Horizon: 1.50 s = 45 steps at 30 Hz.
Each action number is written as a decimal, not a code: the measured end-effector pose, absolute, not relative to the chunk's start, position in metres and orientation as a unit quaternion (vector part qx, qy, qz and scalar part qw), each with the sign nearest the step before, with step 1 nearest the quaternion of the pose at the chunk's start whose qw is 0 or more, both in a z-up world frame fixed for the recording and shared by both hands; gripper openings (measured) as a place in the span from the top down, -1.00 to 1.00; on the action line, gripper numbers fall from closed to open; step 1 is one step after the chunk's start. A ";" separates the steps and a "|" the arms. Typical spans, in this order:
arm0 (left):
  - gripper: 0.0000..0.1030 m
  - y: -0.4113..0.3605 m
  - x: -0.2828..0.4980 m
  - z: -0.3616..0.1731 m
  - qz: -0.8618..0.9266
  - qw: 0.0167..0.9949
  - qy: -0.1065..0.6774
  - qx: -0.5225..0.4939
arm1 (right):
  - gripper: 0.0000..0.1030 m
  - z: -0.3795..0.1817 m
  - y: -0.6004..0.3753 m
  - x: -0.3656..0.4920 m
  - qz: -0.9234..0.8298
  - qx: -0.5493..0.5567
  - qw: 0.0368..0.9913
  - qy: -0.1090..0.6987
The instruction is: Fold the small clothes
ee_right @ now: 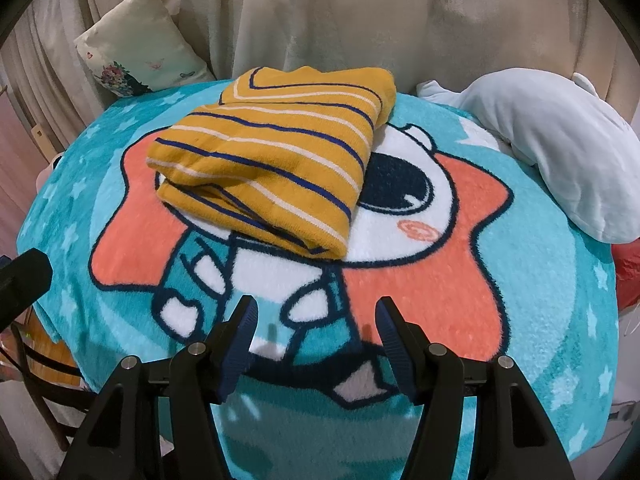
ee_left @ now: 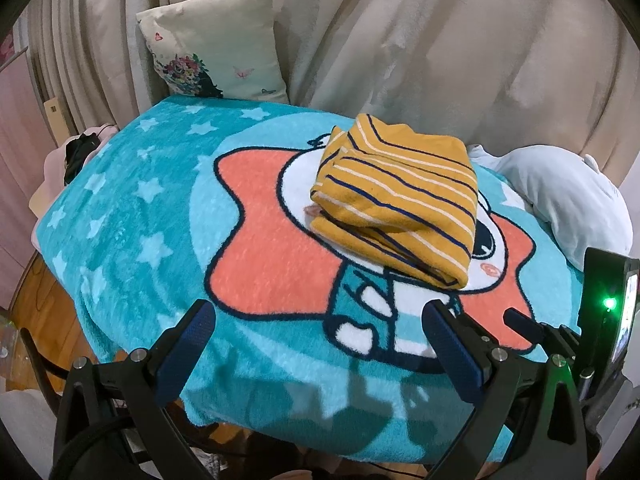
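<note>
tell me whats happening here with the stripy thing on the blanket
A person is folding small clothes with a handheld gripper in each hand. The mustard striped garment already lies folded into a compact bundle on the turquoise astronaut blanket. The left gripper and right gripper both hover open and empty near the blanket's front edge, touching nothing. A floral cushion and pale plush toy sit behind.

A teal blanket [ee_left: 132, 216] printed with pale stars and a cartoon astronaut on an orange star covers the surface. Behind its far left corner a cream flowered cushion [ee_left: 216, 40] leans on beige curtains [ee_left: 440, 40]. A pale blue plush toy [ee_right: 552, 152] lies along the blanket's right edge.
</note>
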<state>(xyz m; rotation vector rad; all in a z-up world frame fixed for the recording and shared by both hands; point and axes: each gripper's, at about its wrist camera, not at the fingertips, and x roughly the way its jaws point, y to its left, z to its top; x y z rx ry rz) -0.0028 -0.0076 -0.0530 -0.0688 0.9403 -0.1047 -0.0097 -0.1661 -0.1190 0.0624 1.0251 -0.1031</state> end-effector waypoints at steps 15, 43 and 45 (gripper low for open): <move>-1.00 -0.004 -0.002 -0.049 -0.053 0.893 0.446 -0.035 | -0.28 -0.116 -0.163 -0.006 -0.052 0.026 0.872 0.486; -1.00 0.001 0.014 -0.055 -0.048 0.891 0.450 -0.046 | -0.31 -0.122 -0.159 0.016 -0.051 0.007 0.874 0.484; -1.00 -0.001 0.015 -0.057 -0.051 0.889 0.453 -0.046 | -0.31 -0.123 -0.157 0.017 -0.048 0.007 0.872 0.487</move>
